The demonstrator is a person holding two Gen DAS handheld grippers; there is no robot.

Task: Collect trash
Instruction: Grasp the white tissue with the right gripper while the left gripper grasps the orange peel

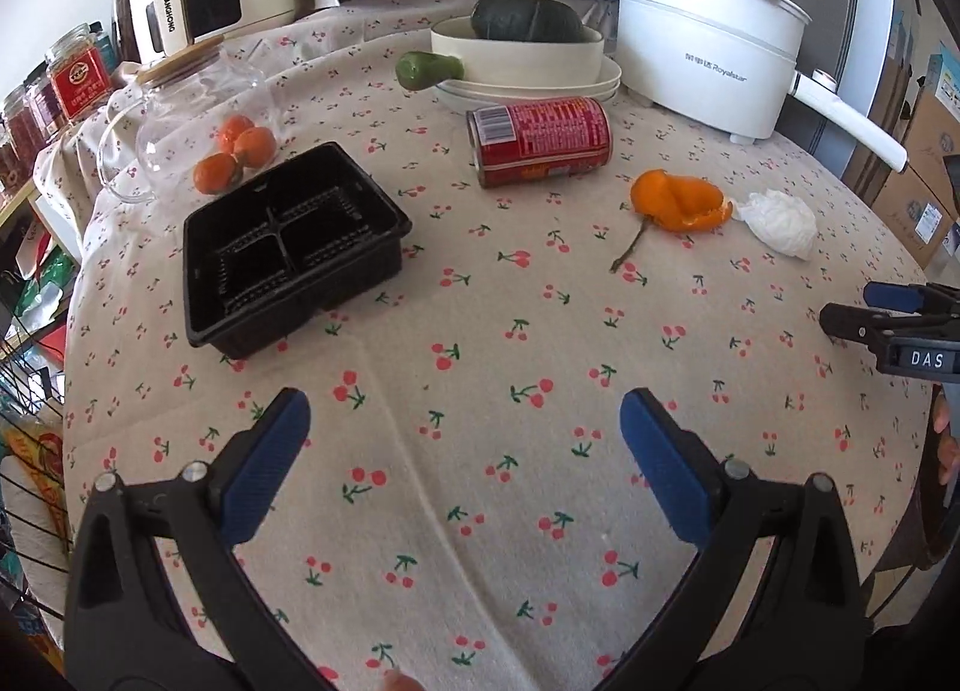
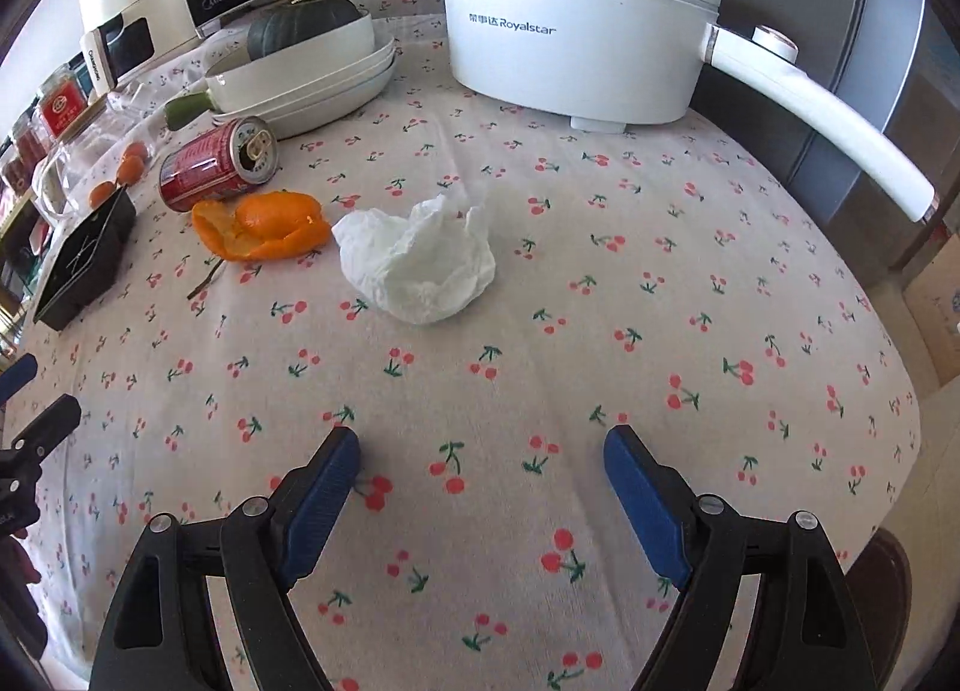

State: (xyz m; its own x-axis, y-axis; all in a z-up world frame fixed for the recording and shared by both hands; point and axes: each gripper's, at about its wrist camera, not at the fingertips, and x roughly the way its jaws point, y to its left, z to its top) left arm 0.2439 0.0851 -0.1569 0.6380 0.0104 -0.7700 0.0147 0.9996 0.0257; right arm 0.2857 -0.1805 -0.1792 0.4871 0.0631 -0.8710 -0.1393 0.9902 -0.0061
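Observation:
A crumpled white tissue (image 2: 420, 262) (image 1: 779, 222) lies on the cherry-print tablecloth (image 2: 540, 367), with orange peel (image 2: 264, 226) (image 1: 678, 200) just left of it. A red drink can (image 2: 216, 163) (image 1: 539, 140) lies on its side behind the peel. An empty black plastic tray (image 1: 288, 250) (image 2: 84, 259) sits further left. My right gripper (image 2: 482, 442) is open over bare cloth, short of the tissue. My left gripper (image 1: 465, 406) is open too, nothing between its blue pads, with the tray ahead to its left. Its fingers also show in the right wrist view (image 2: 36, 433).
A white electric pot (image 2: 576, 25) with a long handle stands at the back right. Stacked white dishes (image 1: 528, 67) hold a dark green squash. A glass jar (image 1: 180, 115), small oranges (image 1: 234, 154), a microwave and a cream appliance line the back left. The table edge curves away on the right.

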